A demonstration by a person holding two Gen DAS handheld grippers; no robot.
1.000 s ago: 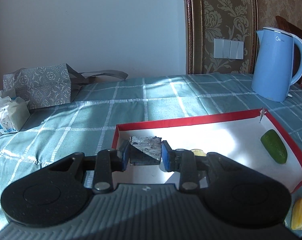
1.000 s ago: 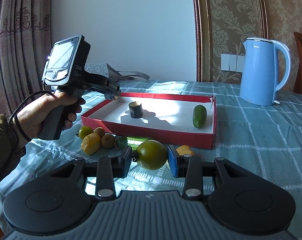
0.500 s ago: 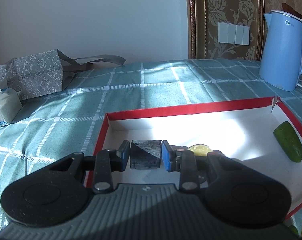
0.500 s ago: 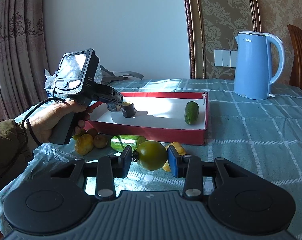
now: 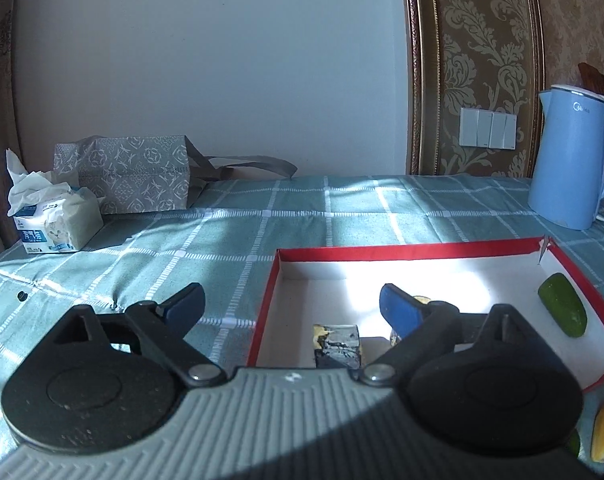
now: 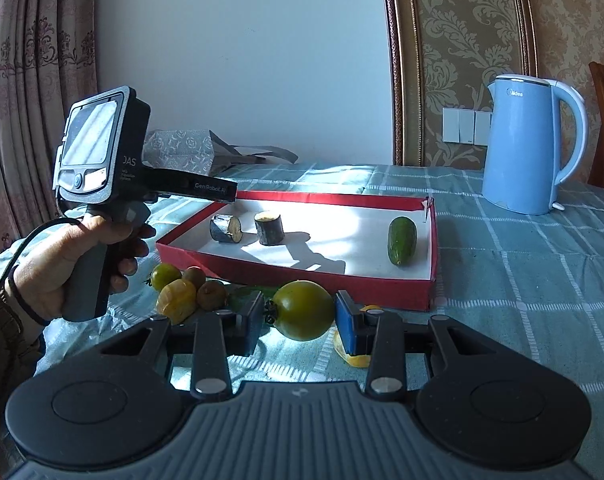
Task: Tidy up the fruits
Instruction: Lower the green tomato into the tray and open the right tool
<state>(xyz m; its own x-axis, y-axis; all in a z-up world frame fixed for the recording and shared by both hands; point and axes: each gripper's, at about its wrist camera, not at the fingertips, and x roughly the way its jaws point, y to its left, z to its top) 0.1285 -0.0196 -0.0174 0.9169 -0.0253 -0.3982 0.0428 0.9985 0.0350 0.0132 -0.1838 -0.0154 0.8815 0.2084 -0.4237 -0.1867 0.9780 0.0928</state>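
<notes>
Green tomato [image 6: 303,310] between right claw [image 6: 298,322] pads.

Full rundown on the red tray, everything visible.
The red tray is a shallow rectangular box, probably cardboard, red outside and on the rim, white inside. Its far right corner is torn. It sits flat on the checked tablecloth, partly sunlit. Inside lie two dark cut pieces near the left end and a green cucumber near the right.

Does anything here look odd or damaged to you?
Yes. The red tray has a torn far right corner, its flap sticking up. Inside, one dark cut piece lies tipped on its side while the other dark piece stands upright.
</notes>
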